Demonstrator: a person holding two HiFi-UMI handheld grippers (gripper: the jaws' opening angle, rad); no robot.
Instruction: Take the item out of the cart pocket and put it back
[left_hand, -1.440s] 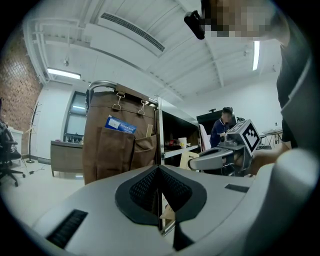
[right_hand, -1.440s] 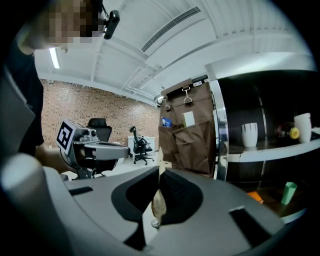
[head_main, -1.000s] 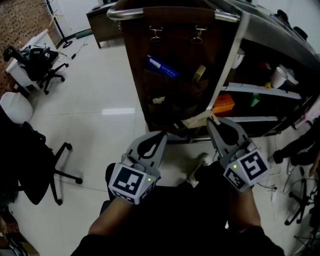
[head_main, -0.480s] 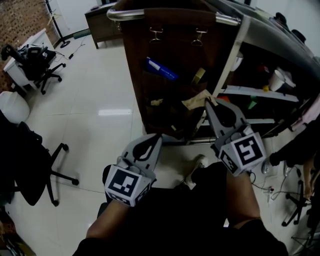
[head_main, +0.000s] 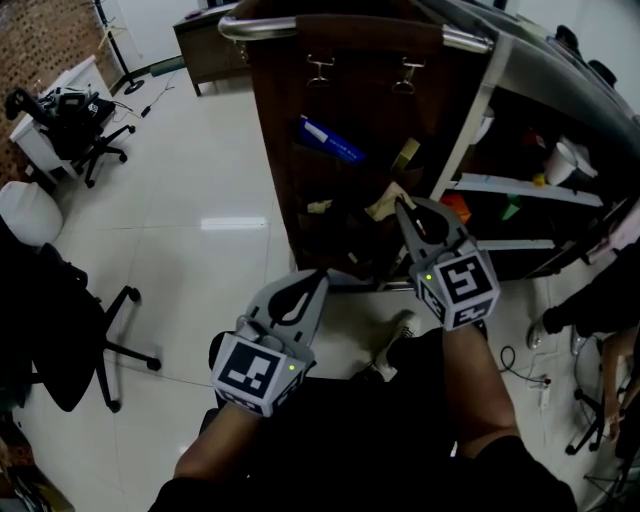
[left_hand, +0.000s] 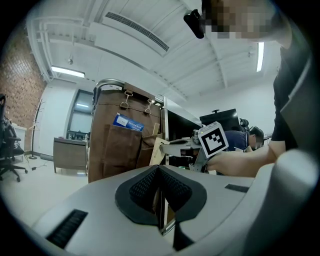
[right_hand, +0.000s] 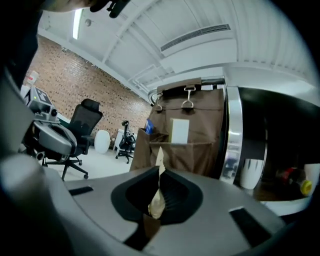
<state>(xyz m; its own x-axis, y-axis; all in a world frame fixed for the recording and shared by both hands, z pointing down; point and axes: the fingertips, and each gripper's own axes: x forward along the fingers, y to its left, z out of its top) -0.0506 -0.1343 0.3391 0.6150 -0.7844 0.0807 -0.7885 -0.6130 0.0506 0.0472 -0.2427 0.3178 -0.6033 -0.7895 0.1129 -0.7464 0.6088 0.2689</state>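
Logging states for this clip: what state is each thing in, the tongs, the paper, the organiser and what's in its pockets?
left tongs: shut, empty.
right tongs: shut on the tan paper piece.
tan paper piece: pinched upright between the jaws.
brown pocket organiser: hanging from two clips.
blue packet: sticking out of an upper pocket.

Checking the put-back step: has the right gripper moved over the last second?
Yes. In the head view the right gripper, shut on a tan paper piece, has moved up-frame and leftward, closer to the brown pocket organizer hanging on the cart.
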